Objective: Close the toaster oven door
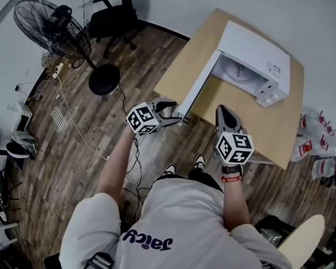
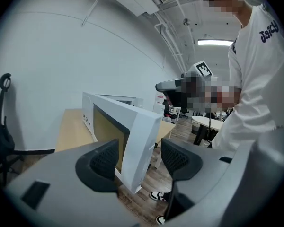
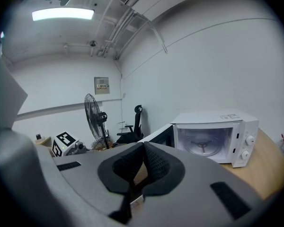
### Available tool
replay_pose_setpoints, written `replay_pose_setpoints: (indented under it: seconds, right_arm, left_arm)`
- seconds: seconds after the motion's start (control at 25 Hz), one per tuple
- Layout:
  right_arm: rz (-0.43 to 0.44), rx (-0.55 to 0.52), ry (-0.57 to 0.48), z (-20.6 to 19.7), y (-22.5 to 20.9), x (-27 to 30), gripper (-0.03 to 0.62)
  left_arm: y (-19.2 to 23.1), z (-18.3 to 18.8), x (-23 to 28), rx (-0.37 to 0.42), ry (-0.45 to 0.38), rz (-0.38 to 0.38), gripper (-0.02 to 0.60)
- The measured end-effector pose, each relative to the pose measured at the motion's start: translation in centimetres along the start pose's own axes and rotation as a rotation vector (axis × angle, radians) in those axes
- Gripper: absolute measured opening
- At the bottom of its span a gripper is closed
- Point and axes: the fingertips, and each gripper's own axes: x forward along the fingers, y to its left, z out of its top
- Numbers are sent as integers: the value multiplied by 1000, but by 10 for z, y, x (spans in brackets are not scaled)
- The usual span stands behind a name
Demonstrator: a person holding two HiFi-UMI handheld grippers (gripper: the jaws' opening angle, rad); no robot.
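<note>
The white toaster oven (image 1: 252, 60) stands on a wooden table (image 1: 269, 125), and its door (image 1: 199, 86) is swung wide open toward the table's left edge. My left gripper (image 1: 171, 112) is at the door's free end. In the left gripper view the door edge (image 2: 142, 141) sits between the spread pads of that gripper (image 2: 139, 159), with a gap showing on the right side. My right gripper (image 1: 224, 114) hovers over the table's front edge with its tips together. The right gripper view shows its pads (image 3: 143, 162) shut on nothing, facing the oven's lit cavity (image 3: 213, 136).
A standing fan (image 1: 50, 27) and an office chair (image 1: 115, 15) are at the back left on the wooden floor. Cables trail across the floor (image 1: 73, 122). A round table edge (image 1: 302, 240) shows at the bottom right. Red and white items (image 1: 319, 144) lie right of the table.
</note>
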Motion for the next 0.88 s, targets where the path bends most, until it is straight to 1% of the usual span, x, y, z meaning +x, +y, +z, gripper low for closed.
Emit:
replay_pose_setpoints:
  seconds: [0.12,0.16,0.2,0.28,0.4,0.56,0.88]
  right_arm:
    - [-5,-2,4,0,-5,-1,15]
    - [-8,-2,5,0,-7,-1,15]
    - [-10,-1,6,0,-10,-1,15]
    - [-12,1,9,-1,-13,0,15]
    - [-14,3,12,-2,-17,0,15]
    - [-10,12,14,-5,-16,1,15]
    - [-10,21,10,-5,-16,-2,15]
  left_arm:
    - [2,-4,6,-4,11,7,268]
    - [3,-6,7,-1,16,9,258]
    - [4,-7,8,6,22,10,203]
    - [5,-8,8,32,34,12,186]
    - [6,-7,8,53,40,25,176]
    - [6,-7,8,47,39,38,175]
    - [-7,-4,18,41,31,38,166]
